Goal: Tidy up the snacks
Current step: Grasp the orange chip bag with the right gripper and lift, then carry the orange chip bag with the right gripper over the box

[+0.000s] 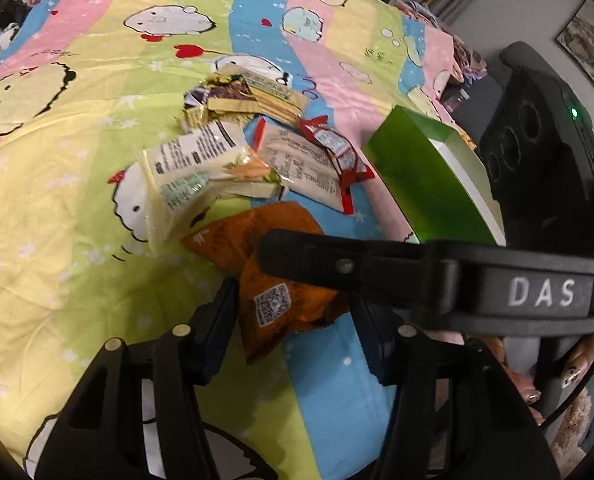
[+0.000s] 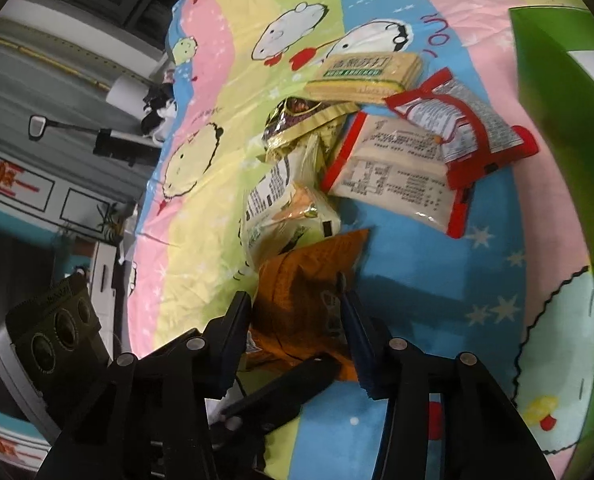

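An orange snack packet (image 1: 281, 280) (image 2: 301, 280) lies on the cartoon bedsheet (image 1: 57, 200). My left gripper (image 1: 293, 304) has both pads against the packet's QR-code end. My right gripper (image 2: 297, 300) is shut on the same packet, which is crumpled between its fingers. In the left wrist view, one right finger (image 1: 337, 264) crosses over the packet. Just beyond lie a pale yellow packet (image 1: 189, 176) (image 2: 281, 208), a white-and-red packet (image 1: 305, 164) (image 2: 397, 176), a red packet (image 1: 337, 148) (image 2: 469, 128), a cracker pack (image 1: 273, 96) (image 2: 369, 72) and a gold-purple packet (image 1: 217, 100) (image 2: 301, 120).
A green box (image 1: 429, 184) (image 2: 557, 120) stands open on the sheet to the right of the pile. A black device with round lenses (image 1: 537, 128) (image 2: 57, 336) rides on the other gripper. A hand with painted nails (image 1: 573, 372) shows at lower right. The bed's edge (image 2: 153, 184) drops off at left.
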Demonstrator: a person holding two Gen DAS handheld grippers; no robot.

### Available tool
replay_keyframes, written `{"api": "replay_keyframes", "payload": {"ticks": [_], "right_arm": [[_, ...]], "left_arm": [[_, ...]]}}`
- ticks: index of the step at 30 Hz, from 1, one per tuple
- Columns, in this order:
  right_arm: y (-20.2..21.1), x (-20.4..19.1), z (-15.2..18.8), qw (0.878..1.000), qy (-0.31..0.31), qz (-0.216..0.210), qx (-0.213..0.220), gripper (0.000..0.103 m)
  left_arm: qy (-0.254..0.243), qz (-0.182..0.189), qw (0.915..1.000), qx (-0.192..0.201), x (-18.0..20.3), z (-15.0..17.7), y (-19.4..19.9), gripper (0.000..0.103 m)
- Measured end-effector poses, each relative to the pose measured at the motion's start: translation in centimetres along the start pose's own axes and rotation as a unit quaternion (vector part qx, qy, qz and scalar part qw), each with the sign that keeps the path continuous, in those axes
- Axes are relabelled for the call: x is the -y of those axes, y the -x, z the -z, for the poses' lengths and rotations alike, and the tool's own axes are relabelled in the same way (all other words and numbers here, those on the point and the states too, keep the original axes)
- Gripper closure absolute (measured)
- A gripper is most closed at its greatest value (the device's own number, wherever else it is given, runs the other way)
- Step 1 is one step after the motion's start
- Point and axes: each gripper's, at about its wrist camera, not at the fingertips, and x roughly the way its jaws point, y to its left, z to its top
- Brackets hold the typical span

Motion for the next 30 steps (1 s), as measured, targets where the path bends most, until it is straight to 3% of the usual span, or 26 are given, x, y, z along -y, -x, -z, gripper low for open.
{"api": "replay_keyframes", "payload": {"ticks": [11,30], "right_arm": [[-1.1,0.0,0.1,1.0,0.006,0.003,-0.002,0.053],[3.5,-4.3,1.0,0.995,0.08,0.006,0.062,0.053]], "left_arm": [[-0.017,-0.007,0.9998,0.0,0.3,0.2,0.0,0.052],[-0.044,0.003,0.9965,0.072,2.8,-0.1,4.7,0.053]]}}
